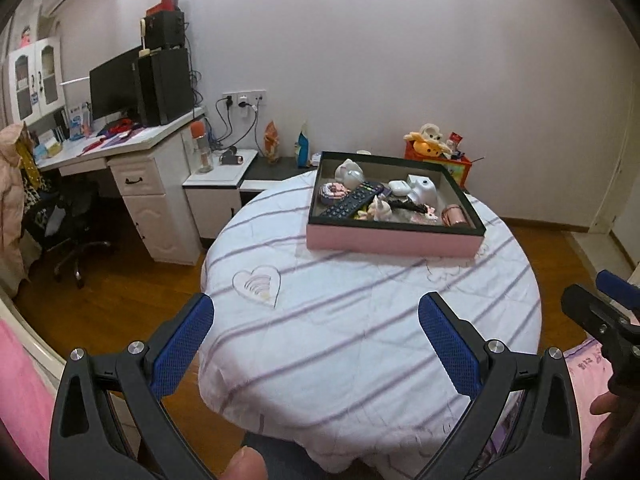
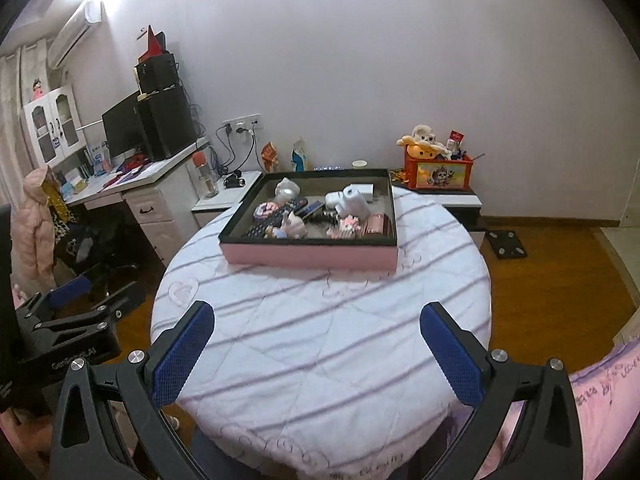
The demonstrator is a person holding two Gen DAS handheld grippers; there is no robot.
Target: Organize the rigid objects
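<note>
A round table (image 2: 320,340) under a white, purple-striped cloth fills the middle of both views. A white desk (image 1: 132,148) with a monitor (image 1: 114,84) and black speakers stands far left against the wall, and an orange toy box (image 2: 438,172) sits far right behind the table.

On the far half of the table lies a shallow pink tray (image 2: 312,256) with a dark rim. It holds the small rigid things, all crowded together: a black remote (image 1: 352,200) at the left, a white camera (image 2: 354,202) at the right centre, a white case (image 1: 398,187) beside it, a pink cylinder (image 1: 455,216) at the near right corner and a small unicorn figure (image 1: 380,209) near the front.

The left gripper (image 1: 316,332) hangs over the near table edge, its blue pads wide apart and holding nothing. The right gripper (image 2: 318,334) does the same, jaws spread and empty, well short of the tray.
</note>
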